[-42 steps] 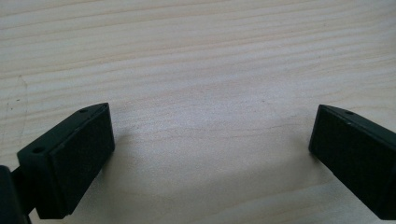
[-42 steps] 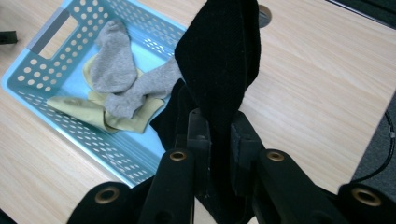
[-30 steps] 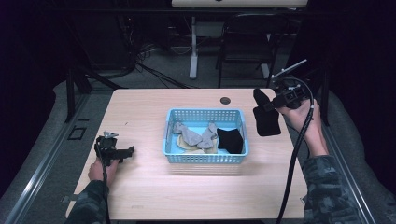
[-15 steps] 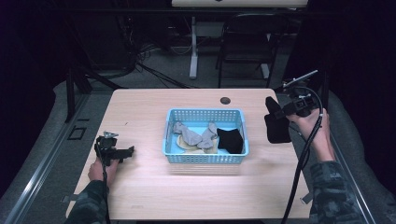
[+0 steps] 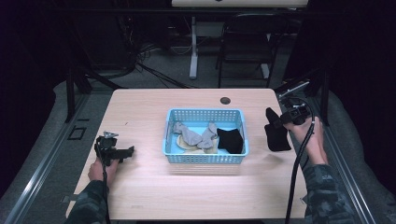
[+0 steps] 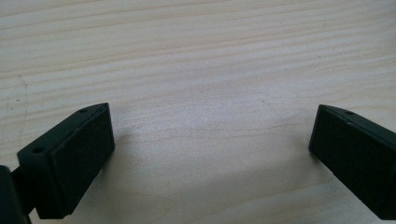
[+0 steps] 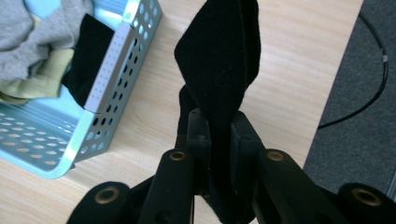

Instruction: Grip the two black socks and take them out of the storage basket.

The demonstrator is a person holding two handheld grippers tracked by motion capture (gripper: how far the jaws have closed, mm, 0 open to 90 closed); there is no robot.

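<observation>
Right of the basket [image 5: 205,135], over the far right part of the table [image 5: 140,112], my right tongs [image 5: 280,117] are clamped on a black sock [image 5: 276,133] that hangs down from them; whether its toe touches the wood I cannot tell. From the right gripper view the sock [image 7: 219,60] is pinched flat between the jaws, with the basket's corner [image 7: 116,60] just beside it. My left tongs [image 5: 122,151] rest low over the near left of the table, jaws well apart and holding nothing, bare wood between them.

I judge the work as emptying the basket of socks, and it is barely begun: one sock is out but not yet laid down, and no sock lies on the table.

Count: one blue basket; one black sock in my grip; inside, one more black sock [image 5: 229,139] at the right end, grey socks [image 5: 190,135] that look like two, and something pale yellow [image 5: 192,147] under them, number unclear.
</observation>
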